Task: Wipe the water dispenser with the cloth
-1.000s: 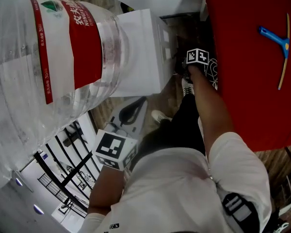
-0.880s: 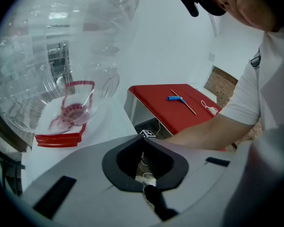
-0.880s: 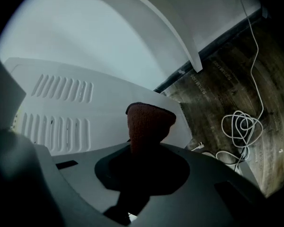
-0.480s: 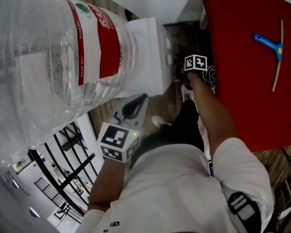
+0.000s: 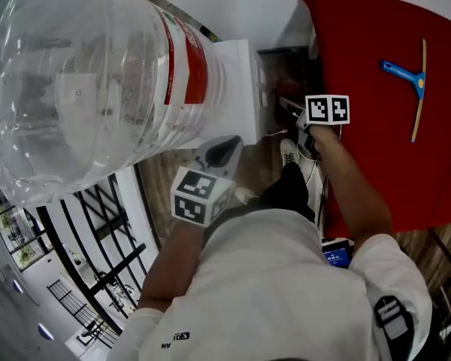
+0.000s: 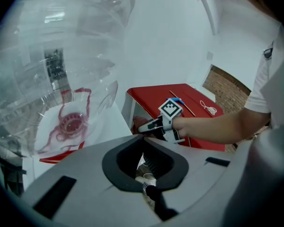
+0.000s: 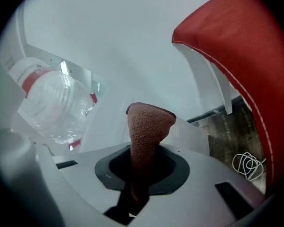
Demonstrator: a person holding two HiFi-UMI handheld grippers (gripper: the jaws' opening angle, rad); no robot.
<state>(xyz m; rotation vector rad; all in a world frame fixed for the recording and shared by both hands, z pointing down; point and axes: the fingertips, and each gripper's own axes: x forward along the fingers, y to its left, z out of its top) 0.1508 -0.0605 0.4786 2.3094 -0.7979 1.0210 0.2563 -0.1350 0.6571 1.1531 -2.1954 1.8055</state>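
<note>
I judge that I am on the approach, with no wiping contact made yet. My right gripper (image 7: 143,151) has its jaws clamped on the brown cloth (image 7: 149,124), which stands up out of them in a folded, rounded tip. Ahead of that tip is the white body of the water dispenser (image 5: 237,81). The big clear water bottle (image 5: 98,89) on top of it is above my jaws and to their left. The cloth tip looks free, not flattened against anything, though I cannot tell for sure whether it touches the panel.

The next move, as I read it, is to carry the tip forward until it presses flat on the white side panel. Then I would sweep along the panel while keeping the clamp firm so the cloth does not slide out.

My right forearm is stretched forward and down into the gap between the dispenser and the red table (image 5: 376,66), which lies to the right of those jaws. A blue squeegee (image 5: 410,81) lies on that table, well apart from them.

My left gripper (image 6: 142,143) has its jaws drawn together on nothing. That arm is bent and held close to my body, with the jaws aimed toward the dispenser's lower body. The right gripper works ahead of them.
</note>
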